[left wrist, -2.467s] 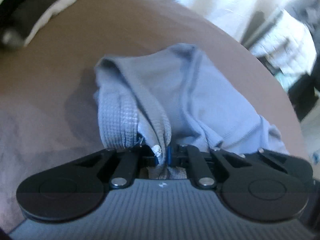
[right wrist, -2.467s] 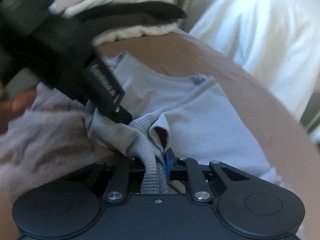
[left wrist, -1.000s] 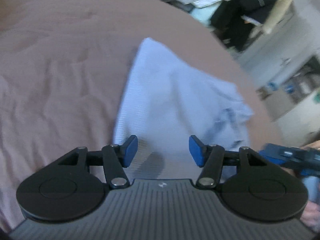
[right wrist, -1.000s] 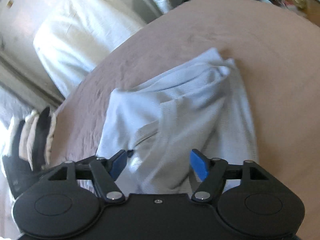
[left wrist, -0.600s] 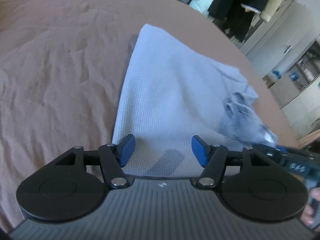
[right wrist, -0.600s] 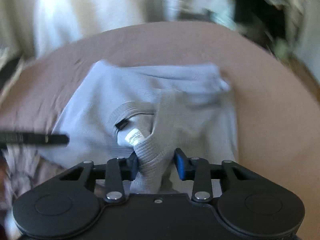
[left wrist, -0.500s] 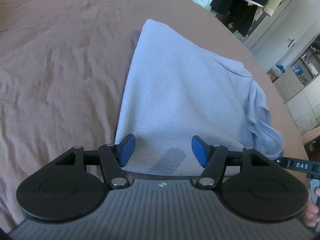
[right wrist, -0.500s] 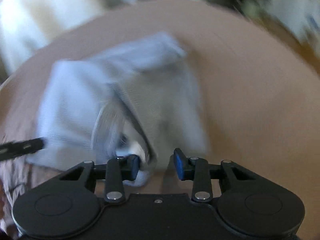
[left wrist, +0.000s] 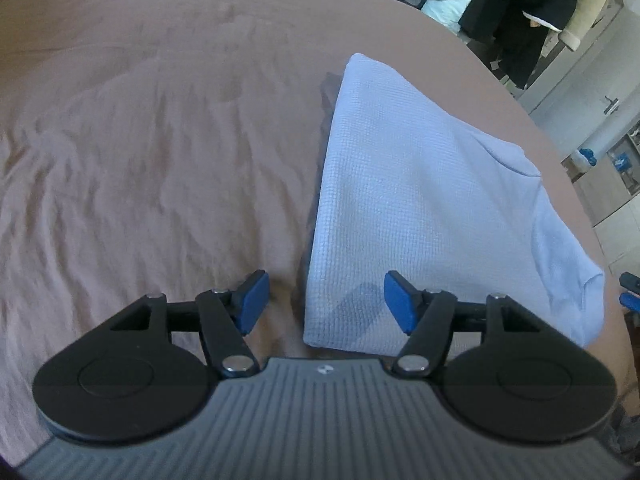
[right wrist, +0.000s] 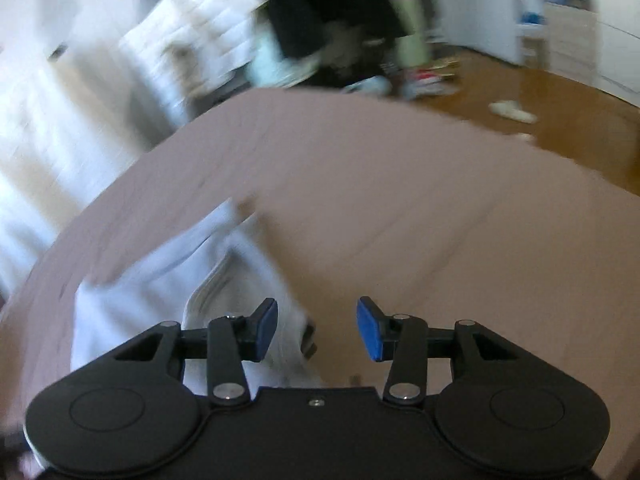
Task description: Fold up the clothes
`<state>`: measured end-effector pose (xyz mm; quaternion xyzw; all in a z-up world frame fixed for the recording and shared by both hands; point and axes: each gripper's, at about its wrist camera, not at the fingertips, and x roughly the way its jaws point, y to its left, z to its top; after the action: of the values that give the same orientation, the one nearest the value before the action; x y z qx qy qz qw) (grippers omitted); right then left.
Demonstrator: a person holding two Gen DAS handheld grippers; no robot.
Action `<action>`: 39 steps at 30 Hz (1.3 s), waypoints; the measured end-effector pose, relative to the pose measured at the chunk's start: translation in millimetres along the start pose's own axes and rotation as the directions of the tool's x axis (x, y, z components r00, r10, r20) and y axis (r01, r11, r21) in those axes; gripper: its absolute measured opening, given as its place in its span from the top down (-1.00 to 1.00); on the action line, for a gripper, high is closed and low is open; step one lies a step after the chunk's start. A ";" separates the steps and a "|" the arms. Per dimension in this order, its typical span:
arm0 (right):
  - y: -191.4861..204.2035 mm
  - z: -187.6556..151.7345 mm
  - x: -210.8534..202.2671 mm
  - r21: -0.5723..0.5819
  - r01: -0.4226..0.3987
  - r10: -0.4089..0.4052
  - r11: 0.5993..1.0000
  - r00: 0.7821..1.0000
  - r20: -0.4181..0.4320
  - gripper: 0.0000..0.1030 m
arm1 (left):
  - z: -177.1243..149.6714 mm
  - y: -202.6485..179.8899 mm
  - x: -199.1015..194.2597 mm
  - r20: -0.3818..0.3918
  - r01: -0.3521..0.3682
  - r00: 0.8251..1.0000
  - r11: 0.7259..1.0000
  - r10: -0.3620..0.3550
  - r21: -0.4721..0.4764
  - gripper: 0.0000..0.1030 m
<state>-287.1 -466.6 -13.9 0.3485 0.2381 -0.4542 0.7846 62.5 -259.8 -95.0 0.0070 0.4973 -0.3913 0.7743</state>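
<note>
A light blue knit garment (left wrist: pixel 420 208) lies folded into a neat rectangle on the brown bedspread (left wrist: pixel 152 152). My left gripper (left wrist: pixel 324 300) is open and empty, hovering over the garment's near left corner. In the blurred right wrist view the same garment (right wrist: pixel 168 280) lies at the lower left, with a ribbed edge near the left finger. My right gripper (right wrist: pixel 316 328) is open and empty, just right of the garment over the bare bedspread (right wrist: pixel 420 220).
Past the far edge of the bed hang dark and white clothes (left wrist: pixel 520 4). A wooden floor (right wrist: pixel 540 108) with scattered small items lies beyond the bed in the right wrist view. White bedding or furniture (right wrist: pixel 60 120) stands at the left.
My right gripper let go of the garment's ribbed edge, opened wide and swung right. The garment now lies flat and folded. My left gripper stayed open and shifted slightly left.
</note>
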 end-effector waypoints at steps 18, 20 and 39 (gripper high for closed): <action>170.0 31.4 164.9 -0.815 -0.191 0.024 0.547 0.977 -0.212 0.23 | -0.5 -0.6 -2.5 0.068 0.059 0.996 0.997 -0.062 0.045 -0.22; 172.5 34.3 161.5 -0.807 -0.201 0.070 0.555 0.978 -0.195 0.74 | -0.6 0.6 -1.6 0.067 0.056 0.996 0.997 -0.059 0.047 -0.22; 138.0 15.3 92.4 -0.745 -0.087 0.029 0.662 0.995 -0.090 0.07 | 0.9 -4.5 11.2 0.046 0.009 0.999 0.999 -0.011 0.052 -0.26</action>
<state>-121.2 -481.2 -22.2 0.0194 0.4196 -0.2788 0.8636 62.7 -270.0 -101.5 0.0156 0.4691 -0.4079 0.7831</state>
